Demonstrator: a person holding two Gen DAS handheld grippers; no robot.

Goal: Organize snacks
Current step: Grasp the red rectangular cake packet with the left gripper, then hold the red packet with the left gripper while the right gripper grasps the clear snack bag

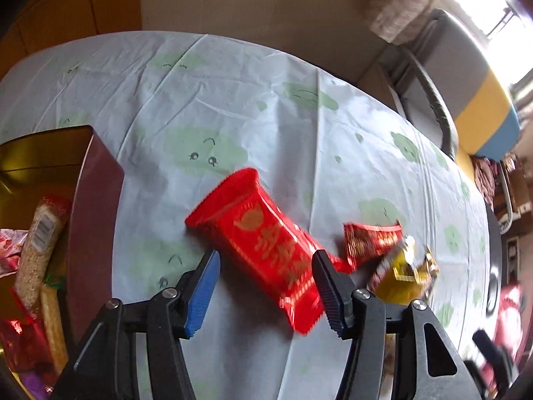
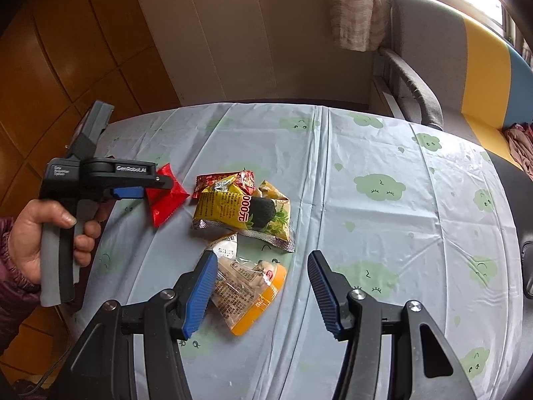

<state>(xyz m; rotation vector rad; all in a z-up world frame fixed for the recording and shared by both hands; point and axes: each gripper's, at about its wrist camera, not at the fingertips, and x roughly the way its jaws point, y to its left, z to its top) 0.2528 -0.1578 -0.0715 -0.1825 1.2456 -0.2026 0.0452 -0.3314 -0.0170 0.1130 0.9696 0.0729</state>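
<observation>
A bright red snack packet (image 1: 263, 253) lies on the tablecloth between the fingers of my left gripper (image 1: 266, 260). The jaws stand apart: the left pad is clear of the packet and the right finger is at its edge. In the right wrist view a hand (image 2: 50, 233) holds that left gripper (image 2: 166, 183) over the same red packet (image 2: 166, 200). My right gripper (image 2: 262, 260) is open above an orange and clear packet (image 2: 250, 290), which lies by its left finger. A yellow packet (image 2: 240, 213) and a small red-brown packet (image 2: 226, 181) lie between the two.
A dark red box (image 1: 96, 200) with a gold inside stands at the left and holds several snacks. The table (image 2: 399, 200) wears a pale blue cloth with green clouds. A chair (image 2: 433, 66) with a grey, yellow and blue back stands beyond the far right edge.
</observation>
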